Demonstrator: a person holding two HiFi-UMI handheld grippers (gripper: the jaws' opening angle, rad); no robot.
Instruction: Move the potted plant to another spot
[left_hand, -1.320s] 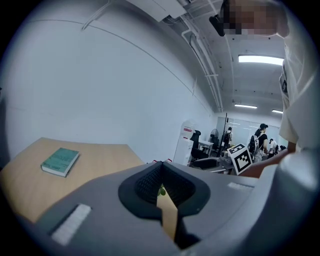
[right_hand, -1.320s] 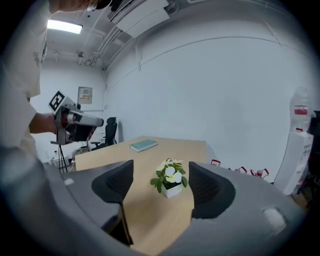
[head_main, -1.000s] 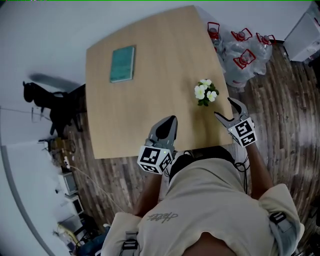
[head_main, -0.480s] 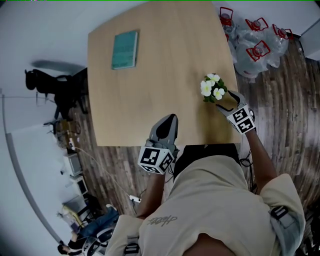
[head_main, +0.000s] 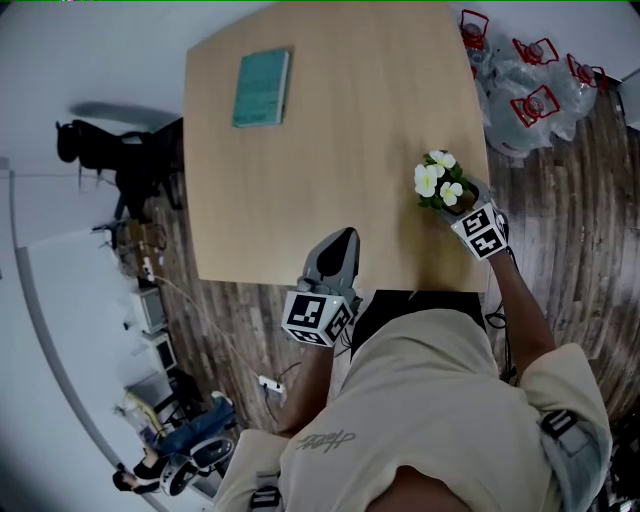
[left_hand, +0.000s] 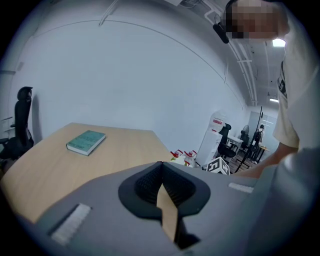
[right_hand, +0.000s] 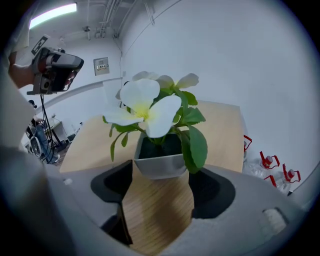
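With right gripper (right_hand: 161, 187) fingers (right_hand: 112, 182) wide open and empty, advance until the small grey pot of the white-flowered plant (right_hand: 159, 164) sits squarely between, then close.

A light wooden table (head_main: 300, 190) is standing on a dark plank floor (head_main: 570, 230), and a teal book (head_main: 262, 88) is lying flat near its far left corner, well apart from everything else on the top. Clear plastic bottles (head_main: 522, 78) with red handles are clustering on the floor just off the table's far right corner. A black office chair (head_main: 105, 155) is sitting against the white wall at the table's left side. A pale cable (head_main: 205, 325) is trailing across the planks towards some small boxes (head_main: 148, 310). A ceiling strip light (right_hand: 52, 15) is glowing overhead.
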